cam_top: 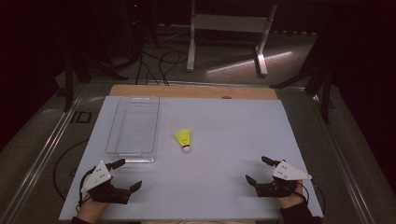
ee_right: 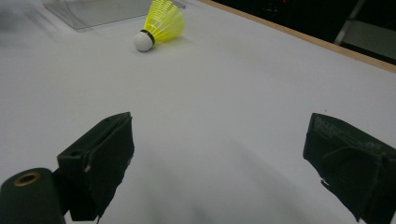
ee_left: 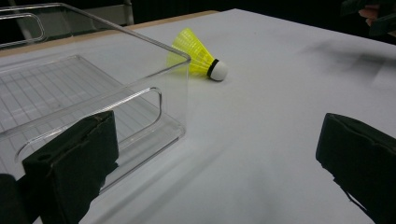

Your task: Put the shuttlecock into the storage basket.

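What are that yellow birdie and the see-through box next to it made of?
The shuttlecock: its yellow skirt looks like ribbed, slightly translucent plastic; the white tip, matte, could be foam or cork. The box looks like clear, glossy hard plastic, with shiny edges and a ridged floor.
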